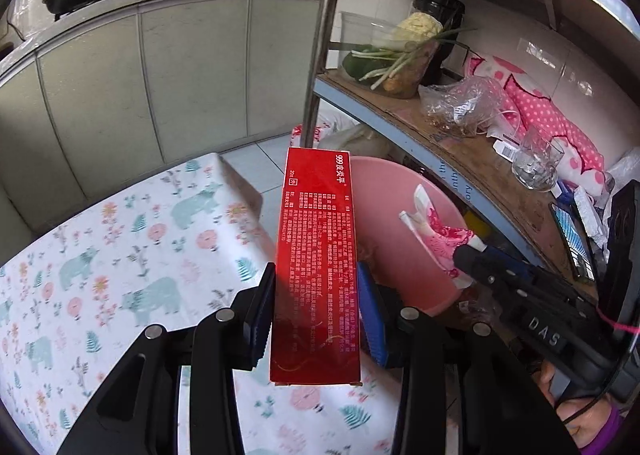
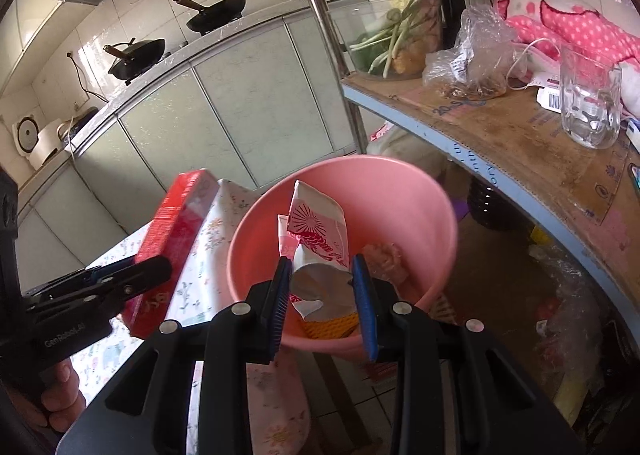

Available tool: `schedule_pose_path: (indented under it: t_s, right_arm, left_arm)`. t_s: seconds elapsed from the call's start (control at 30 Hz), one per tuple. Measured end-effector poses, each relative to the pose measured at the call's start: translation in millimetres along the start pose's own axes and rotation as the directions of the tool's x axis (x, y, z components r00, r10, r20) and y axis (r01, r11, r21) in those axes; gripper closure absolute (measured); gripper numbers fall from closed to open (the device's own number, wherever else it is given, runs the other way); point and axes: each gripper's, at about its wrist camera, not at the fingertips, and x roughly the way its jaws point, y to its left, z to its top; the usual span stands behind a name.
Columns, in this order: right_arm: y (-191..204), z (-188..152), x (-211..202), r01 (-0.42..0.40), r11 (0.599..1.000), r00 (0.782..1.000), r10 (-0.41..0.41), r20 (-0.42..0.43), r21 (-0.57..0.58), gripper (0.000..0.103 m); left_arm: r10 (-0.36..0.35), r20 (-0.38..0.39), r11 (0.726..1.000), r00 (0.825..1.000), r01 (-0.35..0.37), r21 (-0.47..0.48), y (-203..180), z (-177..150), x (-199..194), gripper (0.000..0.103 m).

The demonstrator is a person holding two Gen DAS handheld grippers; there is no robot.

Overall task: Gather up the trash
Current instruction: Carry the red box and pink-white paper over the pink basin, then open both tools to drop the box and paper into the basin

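Note:
My left gripper (image 1: 318, 291) is shut on a long red box (image 1: 316, 255) and holds it above the edge of the flower-print table (image 1: 100, 247). The red box also shows in the right wrist view (image 2: 172, 239), held by the left gripper (image 2: 132, 283). My right gripper (image 2: 322, 279) is shut on a crumpled pink-and-white paper packet (image 2: 320, 239) and holds it over the pink bin (image 2: 400, 191). In the left wrist view the packet (image 1: 436, 231) hangs over the pink bin (image 1: 384, 183), with the right gripper (image 1: 468, 255) on it. Some trash lies in the bin.
A metal rack with a cardboard-lined shelf (image 2: 500, 127) stands right of the bin, holding a glass mug (image 2: 588, 103), a plastic bag (image 2: 472, 59), vegetables and pink cloth. Its steel post (image 1: 320, 47) rises behind the bin. Kitchen cabinets (image 1: 160, 67) with woks on top lie beyond.

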Motion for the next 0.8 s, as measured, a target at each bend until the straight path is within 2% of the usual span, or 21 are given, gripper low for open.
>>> schedule_pose_path:
  t_s: [0.1,0.37,0.8]
  right_arm:
    - [-5,3,4,0.018,1.0,1.0,-0.018,0.0,-0.004,0.071]
    - [-13,3,20,0.085,0.996,0.996,-0.086,-0.023,-0.036,0.071]
    - [-25,1,42,0.135,0.99,0.989,-0.138,-0.056,-0.046,0.071]
  left_arm:
    - [-0.023,-0.027,1.0,0.999,0.023,-0.009,-8,5,16,0.064]
    - [-0.03,-0.077,0.999,0.997,0.029,-0.015,-24,15,59,0.064]
    - [-0.044,-0.084,0.999,0.996,0.044,-0.006,-31,21,95,0.064]
